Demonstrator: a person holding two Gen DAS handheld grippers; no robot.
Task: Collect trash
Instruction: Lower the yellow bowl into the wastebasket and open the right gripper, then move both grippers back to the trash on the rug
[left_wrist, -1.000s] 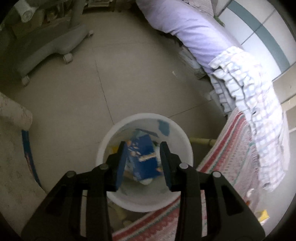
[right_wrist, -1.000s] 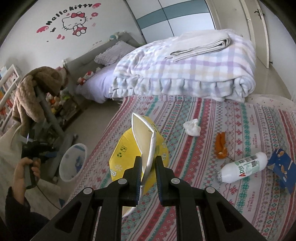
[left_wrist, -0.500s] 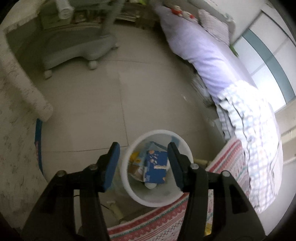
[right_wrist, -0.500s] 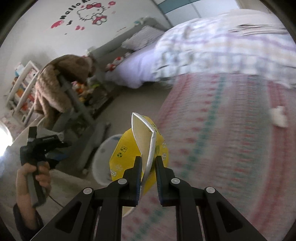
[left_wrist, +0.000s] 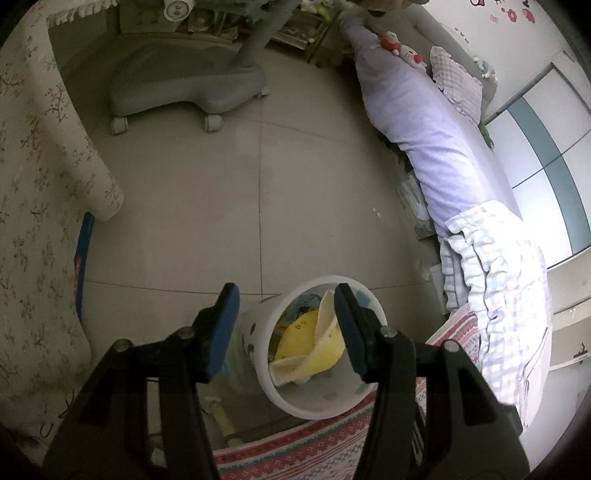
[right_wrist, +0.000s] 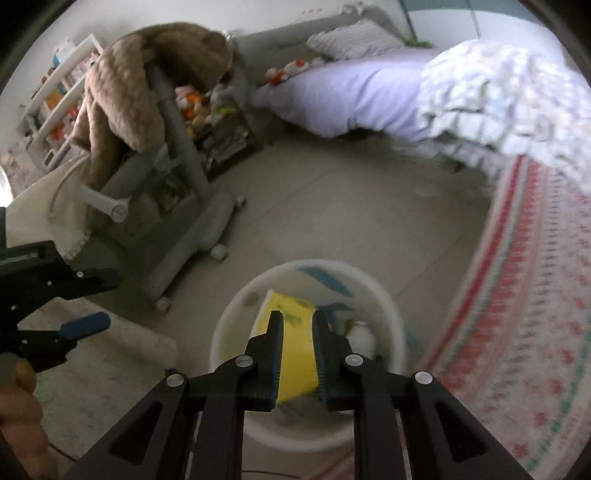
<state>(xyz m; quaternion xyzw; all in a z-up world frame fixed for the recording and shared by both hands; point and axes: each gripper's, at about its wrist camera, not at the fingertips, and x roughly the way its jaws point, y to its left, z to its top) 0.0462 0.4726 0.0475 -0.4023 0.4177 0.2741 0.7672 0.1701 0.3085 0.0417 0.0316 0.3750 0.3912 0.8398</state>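
Your right gripper (right_wrist: 297, 320) has let its slightly parted jaws off the yellow packet (left_wrist: 308, 345), now lying tilted in the white bin (left_wrist: 258, 354), while your left gripper (left_wrist: 286, 323) hangs spread and empty.

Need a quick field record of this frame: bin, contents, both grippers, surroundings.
bin: white bin on the tiled floor, beside the patterned bed cover
contents: yellow packet lying in the bin over other trash; a white bottle shows beside it
left gripper: open, empty, above the bin
right gripper: over the bin, the packet showing between its fingers; whether the pads still press it cannot be told
nearby: grey wheeled chair base
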